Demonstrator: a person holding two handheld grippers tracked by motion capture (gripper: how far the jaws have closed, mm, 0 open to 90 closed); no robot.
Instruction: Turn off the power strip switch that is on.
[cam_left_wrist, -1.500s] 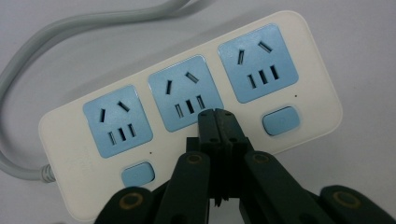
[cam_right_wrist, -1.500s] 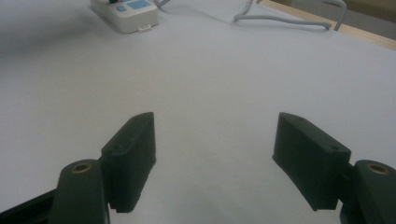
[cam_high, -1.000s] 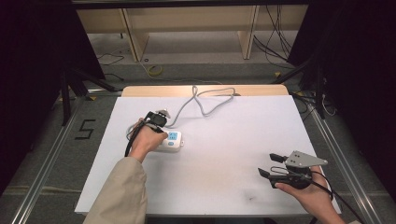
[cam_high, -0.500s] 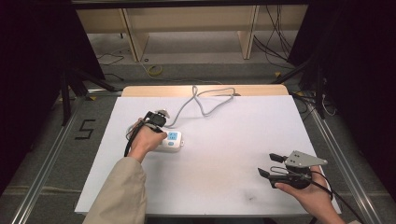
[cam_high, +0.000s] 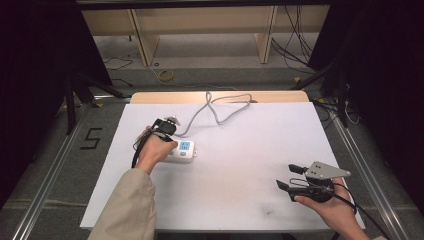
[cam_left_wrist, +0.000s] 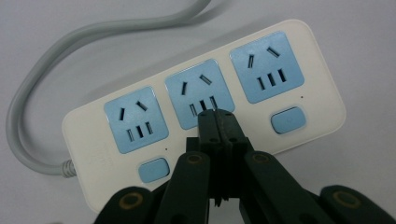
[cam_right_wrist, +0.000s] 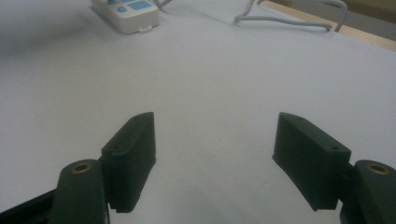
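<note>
The power strip (cam_left_wrist: 205, 112) at the centre of the left gripper view is creamy white with three pale blue socket faces and pale blue buttons; its cable (cam_left_wrist: 42, 79), upper left, is grey. Both tools' jaws are black. The counter (cam_high: 250, 150) is white.

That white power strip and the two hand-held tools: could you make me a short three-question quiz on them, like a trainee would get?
1. How many blue sockets does the power strip have?
2. True or false: the left gripper has its fingers pressed together over the middle socket's switch.
3. Which stands open above bare table, holding nothing: (a) left gripper, (b) right gripper?

Key: 1. Three. 2. True. 3. (b).
</note>
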